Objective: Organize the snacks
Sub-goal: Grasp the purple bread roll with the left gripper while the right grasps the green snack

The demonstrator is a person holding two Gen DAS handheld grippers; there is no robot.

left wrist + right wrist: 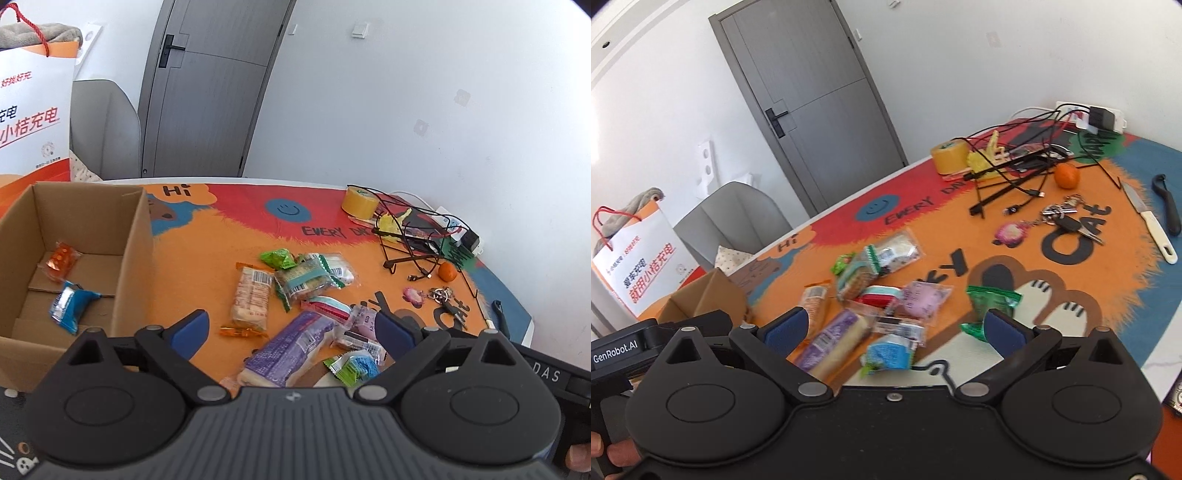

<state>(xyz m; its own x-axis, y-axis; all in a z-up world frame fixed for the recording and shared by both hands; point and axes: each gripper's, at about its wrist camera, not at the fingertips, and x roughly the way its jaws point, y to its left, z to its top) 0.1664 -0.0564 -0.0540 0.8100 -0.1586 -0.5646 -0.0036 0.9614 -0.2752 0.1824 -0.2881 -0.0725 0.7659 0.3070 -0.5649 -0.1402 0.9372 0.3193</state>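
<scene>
Your left gripper [291,328] hangs over the near edge of the snack pile with its blue-padded fingers spread wide and nothing between them. Your right gripper [894,326] sits the same way: matte black housing, blue pads apart, empty.

The snacks lie in a loose heap on the printed orange mat [207,258], a soft fuzzy-looking cloth with cartoon lettering. Nearest your left fingers is a long purple bar [291,347] in glossy film with a pale end showing. Just beyond it lies a rectangular clear pack of beige crackers [251,295], its orange crimped ends sticking out. A crinkled green sachet [279,258] sits at the far side of the heap, touching a clear pack of oat-coloured biscuits [306,280]. A small pillow pack in green and light blue [354,367] lies at the near edge, close to your left gripper's right pad. In the right wrist view, a shiny dark-green foil bag [991,306] lies apart from the heap, just beside your right pad.

The corrugated cardboard box [136,258] stands open to the left of the pile. Inside on its floor are an orange wrapped sweet [61,260] and a blue foil packet [72,304], apart from each other.
</scene>
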